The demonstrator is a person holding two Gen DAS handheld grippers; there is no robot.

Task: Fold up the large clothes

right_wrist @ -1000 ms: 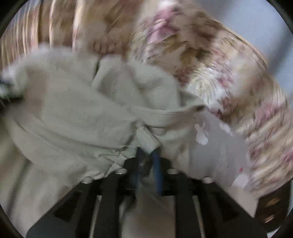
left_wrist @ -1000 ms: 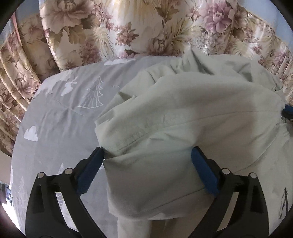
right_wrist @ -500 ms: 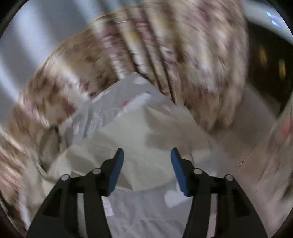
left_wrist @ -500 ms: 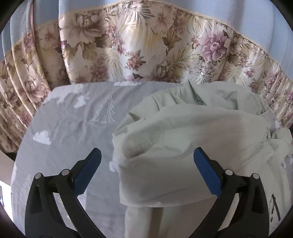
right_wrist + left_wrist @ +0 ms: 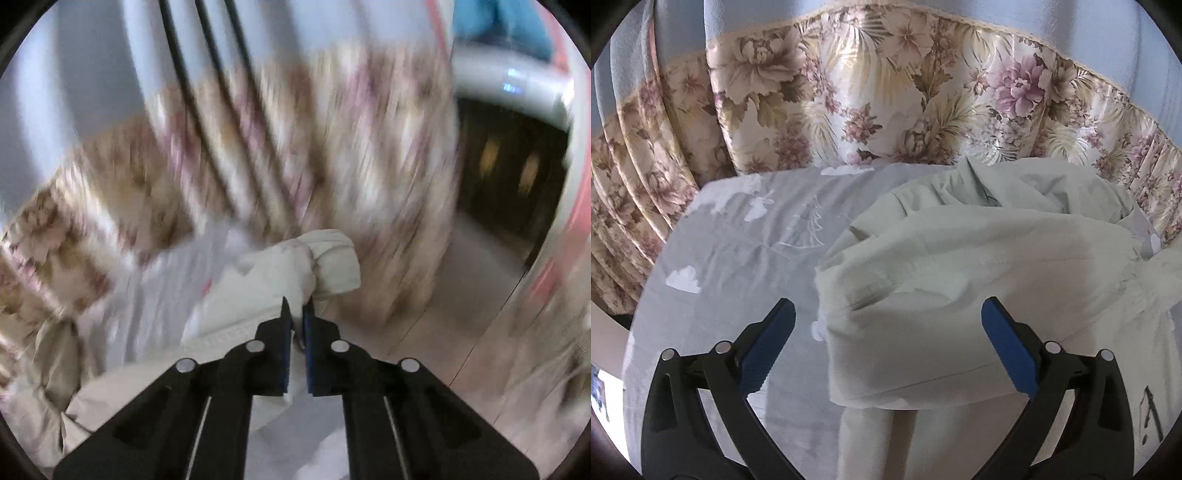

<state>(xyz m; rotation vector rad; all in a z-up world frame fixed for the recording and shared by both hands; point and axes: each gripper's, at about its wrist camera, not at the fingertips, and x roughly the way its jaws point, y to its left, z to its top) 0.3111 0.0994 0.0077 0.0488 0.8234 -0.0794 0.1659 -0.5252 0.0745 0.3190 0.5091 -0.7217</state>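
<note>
- My left gripper (image 5: 886,347) hung wide apart, gripping nothing, just above the near edge of the pale green garment (image 5: 960,295).
- The garment lay bunched on a grey printed bedsheet (image 5: 738,258), right of centre, with its long axis running left to right across my view.
- My right gripper (image 5: 296,314) was pinched on the garment's right end, a crumpled sleeve-like cuff (image 5: 325,262) pointing away from me.
- I judged my left gripper nearer the garment's loose left edge.
- A floral curtain (image 5: 886,92) hung behind the bed.

left tongs (image 5: 886,347) spread wide, right tongs (image 5: 297,325) clamped
</note>
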